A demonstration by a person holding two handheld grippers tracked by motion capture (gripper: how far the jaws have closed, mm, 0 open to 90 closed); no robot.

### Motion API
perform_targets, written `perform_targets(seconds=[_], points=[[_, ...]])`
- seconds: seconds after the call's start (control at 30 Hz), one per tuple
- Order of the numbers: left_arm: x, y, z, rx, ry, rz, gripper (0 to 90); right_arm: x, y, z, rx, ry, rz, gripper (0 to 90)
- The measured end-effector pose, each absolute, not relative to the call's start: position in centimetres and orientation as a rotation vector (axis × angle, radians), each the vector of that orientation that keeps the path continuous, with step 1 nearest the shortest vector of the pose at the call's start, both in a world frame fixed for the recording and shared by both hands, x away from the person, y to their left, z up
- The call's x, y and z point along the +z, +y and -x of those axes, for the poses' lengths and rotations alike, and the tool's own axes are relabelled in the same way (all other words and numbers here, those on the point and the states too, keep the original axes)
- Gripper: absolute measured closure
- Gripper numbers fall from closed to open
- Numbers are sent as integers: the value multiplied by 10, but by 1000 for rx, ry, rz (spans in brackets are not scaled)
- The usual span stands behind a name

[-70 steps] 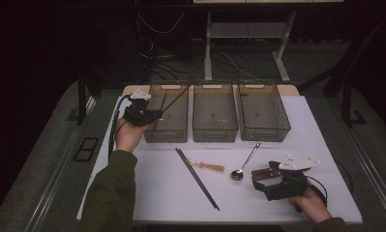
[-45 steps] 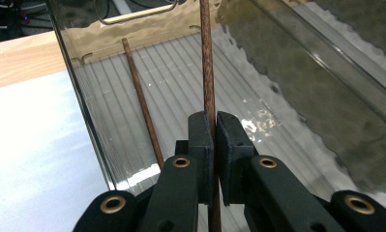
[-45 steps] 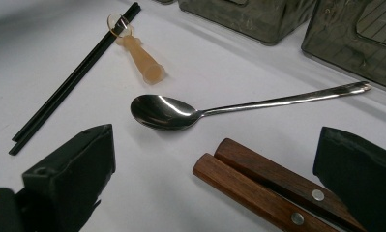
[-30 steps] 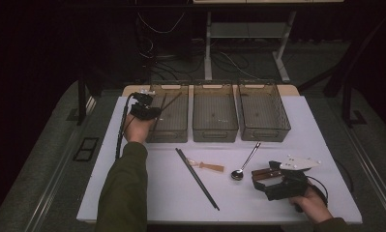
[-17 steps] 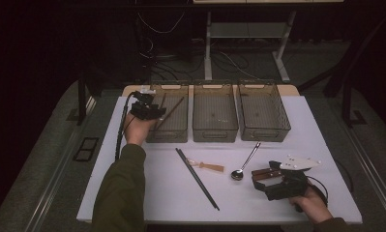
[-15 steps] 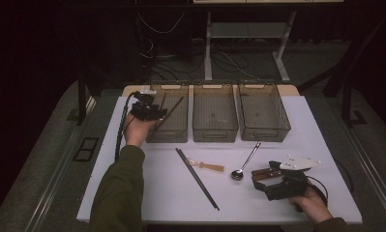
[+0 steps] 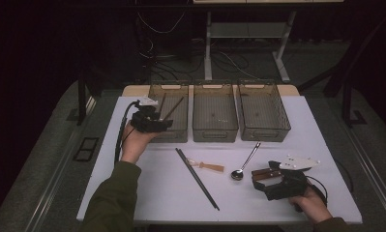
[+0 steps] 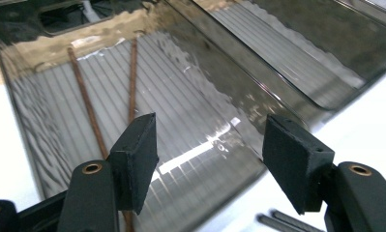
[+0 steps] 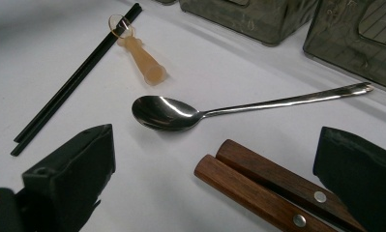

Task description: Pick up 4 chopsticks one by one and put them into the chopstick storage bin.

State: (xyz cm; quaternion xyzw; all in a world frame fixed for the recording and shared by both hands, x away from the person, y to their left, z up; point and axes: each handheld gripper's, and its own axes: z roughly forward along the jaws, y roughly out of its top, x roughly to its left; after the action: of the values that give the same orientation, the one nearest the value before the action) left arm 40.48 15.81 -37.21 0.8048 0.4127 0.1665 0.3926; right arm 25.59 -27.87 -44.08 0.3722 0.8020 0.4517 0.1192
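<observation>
My left gripper (image 7: 162,123) (image 8: 210,145) hovers at the near end of the left clear bin (image 7: 177,136) (image 8: 215,188). Its jaws have just been opening and stand apart with nothing between them. Two brown chopsticks (image 7: 173,108) (image 8: 87,103) lie inside that bin. My right gripper (image 7: 264,186) (image 9: 217,145) rests open on the white table (image 7: 147,193) at the near right. Two wooden handles (image 7: 265,172) (image 9: 263,189) lie between its jaws, untouched by the pads. A metal spoon (image 7: 244,164) (image 9: 167,114) lies just beyond them.
A pair of black chopsticks (image 7: 198,179) (image 9: 74,82) lies mid-table beside a small amber-handled piece (image 7: 208,166) (image 9: 143,62). The middle bin (image 7: 215,136) and the right bin (image 7: 264,137) stand in a row beside the left one at the table's far edge.
My left gripper has drawn back a little from over the left bin toward the person, and a brown chopstick now rests in the bin. The right hand has stayed put.
</observation>
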Motion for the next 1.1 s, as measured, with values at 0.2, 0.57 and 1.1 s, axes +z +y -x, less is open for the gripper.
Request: perform_targets(seconds=[0.2,0.57,1.1], points=[[-378,156,-390,425,1007,-2070,301,-441,-277,-257,1314,2350,-1083,15],[-387,157,-352,411,951,-2041,277,-442,-277,-255,1310,2348,-1079,15],[-414,127,-307,213,735,-2194,800,-441,-275,-254,1305,2356,-1076,15]])
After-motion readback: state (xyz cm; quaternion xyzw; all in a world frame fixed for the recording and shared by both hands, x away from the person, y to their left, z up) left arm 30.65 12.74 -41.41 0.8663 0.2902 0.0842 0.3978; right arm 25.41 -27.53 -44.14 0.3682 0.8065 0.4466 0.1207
